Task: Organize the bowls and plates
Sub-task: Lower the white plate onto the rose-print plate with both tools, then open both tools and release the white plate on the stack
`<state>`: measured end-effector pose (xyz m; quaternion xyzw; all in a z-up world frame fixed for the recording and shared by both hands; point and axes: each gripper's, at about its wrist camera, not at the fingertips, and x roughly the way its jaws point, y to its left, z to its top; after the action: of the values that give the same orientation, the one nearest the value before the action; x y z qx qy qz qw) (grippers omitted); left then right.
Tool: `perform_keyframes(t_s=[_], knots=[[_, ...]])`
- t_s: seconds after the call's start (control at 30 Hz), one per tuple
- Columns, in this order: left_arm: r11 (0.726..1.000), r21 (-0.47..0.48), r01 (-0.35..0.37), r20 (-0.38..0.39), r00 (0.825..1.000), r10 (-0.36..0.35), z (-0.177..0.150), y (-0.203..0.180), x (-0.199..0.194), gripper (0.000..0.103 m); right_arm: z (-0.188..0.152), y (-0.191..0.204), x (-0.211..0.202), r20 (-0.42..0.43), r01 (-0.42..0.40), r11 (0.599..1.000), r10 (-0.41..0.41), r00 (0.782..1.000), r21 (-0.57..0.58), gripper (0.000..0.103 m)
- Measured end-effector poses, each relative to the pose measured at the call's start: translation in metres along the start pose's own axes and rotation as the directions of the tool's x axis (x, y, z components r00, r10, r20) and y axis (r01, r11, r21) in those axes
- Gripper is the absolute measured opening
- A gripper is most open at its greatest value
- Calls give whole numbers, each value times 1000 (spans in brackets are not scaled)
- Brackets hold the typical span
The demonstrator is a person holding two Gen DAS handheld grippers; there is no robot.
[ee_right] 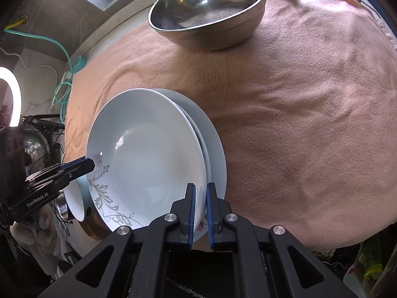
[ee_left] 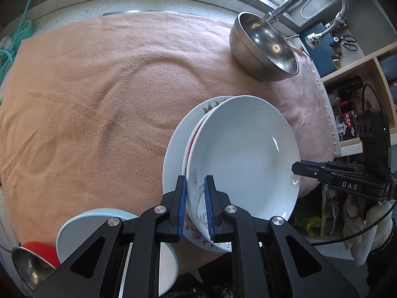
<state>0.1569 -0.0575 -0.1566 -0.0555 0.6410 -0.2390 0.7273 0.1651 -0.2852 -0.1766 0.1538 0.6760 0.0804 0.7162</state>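
Both grippers are clamped on opposite rims of the plate stack [ee_left: 238, 154], which sits lower centre-right in the left wrist view and lower left-centre in the right wrist view, over the orange cloth [ee_left: 99, 94]. The left gripper [ee_left: 195, 206] has its jaws clenched on the near rim, across the top white plate [ee_right: 148, 154] and what looks like the floral plate [ee_left: 198, 238] under it. The right gripper [ee_right: 200, 213] pinches the opposite rim; I can't tell how many plates it bites. Risks: the stack is offset, with the bottom plate [ee_right: 215, 154] sticking out to one side, so uneven hand motion could slide the layers apart. Glazed rims under narrow pads could also let a plate pivot or slip out. The stack seems to overhang the counter edge at the bottom of both frames, so a slip there probably means a drop. The steel bowl [ee_left: 263, 47], upper right, is well apart. The light blue plate [ee_left: 82, 233], lower left, sits near the left gripper and could get clipped.
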Motion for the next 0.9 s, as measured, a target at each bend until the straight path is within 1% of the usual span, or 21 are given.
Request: perform_keyframes(t_s=[0.2,0.53,0.9], knots=[[1000,11,-6,10,1000,6,1,-1,-4,12,1,5,1,-2,18,1000,-18,1000,-24,11],[1000,10,7,26,1000,-8,2,1,-10,12,0,3,0,1,11,1000,-11,1000,-8,11],[1000,0,22,77,997,-22,5,1,-25,12,-1,3,-18,58,15,1000,-14,998,-8,11]])
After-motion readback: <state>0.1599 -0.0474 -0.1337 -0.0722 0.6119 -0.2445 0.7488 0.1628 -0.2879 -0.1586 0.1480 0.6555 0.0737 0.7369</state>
